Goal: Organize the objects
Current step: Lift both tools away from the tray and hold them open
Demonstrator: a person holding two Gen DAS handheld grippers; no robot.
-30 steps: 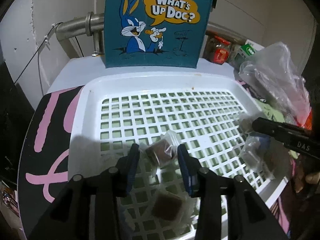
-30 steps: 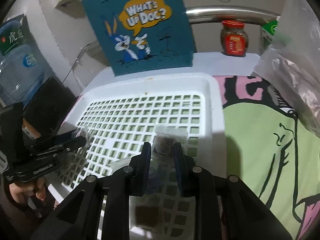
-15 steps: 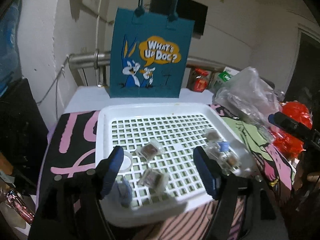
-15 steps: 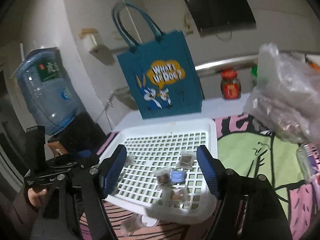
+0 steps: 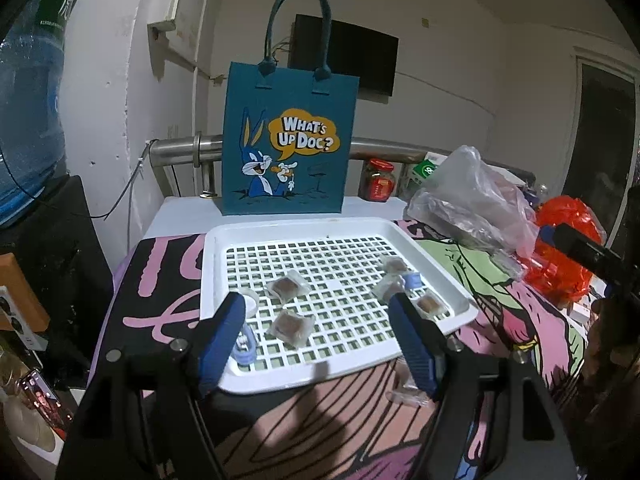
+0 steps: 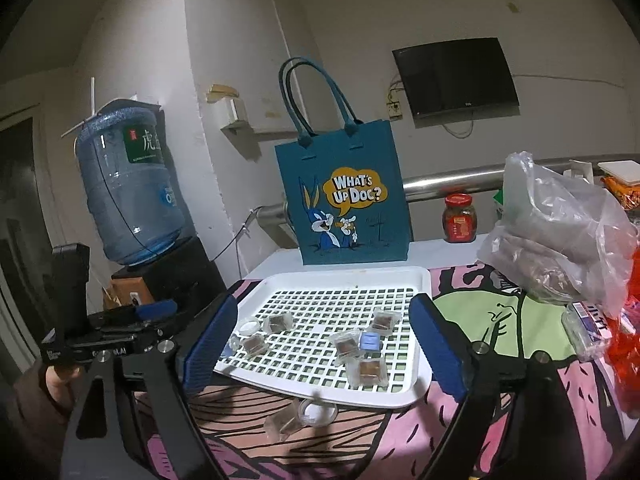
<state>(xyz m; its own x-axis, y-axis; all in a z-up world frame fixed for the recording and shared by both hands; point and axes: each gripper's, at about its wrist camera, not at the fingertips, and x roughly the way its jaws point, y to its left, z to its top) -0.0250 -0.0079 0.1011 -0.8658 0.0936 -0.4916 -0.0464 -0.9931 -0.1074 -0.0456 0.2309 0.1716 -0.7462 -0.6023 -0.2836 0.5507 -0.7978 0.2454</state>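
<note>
Only from the right wrist – water jug (image 6: 132,192) left of bag (image 6: 348,204) reading "WHAT'S UP DOC?". Left gripper (image 5: 320,308) wide; right gripper (image 6: 324,312) opening – both empty above tray (image 6: 420,388).

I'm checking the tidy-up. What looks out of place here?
Two clear packets lie on the cloth just in front of the tray, while the rest sit scattered on its grid. Nothing looks spilled or damaged.

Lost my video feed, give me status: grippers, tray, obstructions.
Left gripper open, empty; right gripper opening, empty. Wrapped brown cubes lie in white slotted plastic tray. Two clear packets outside it.
</note>
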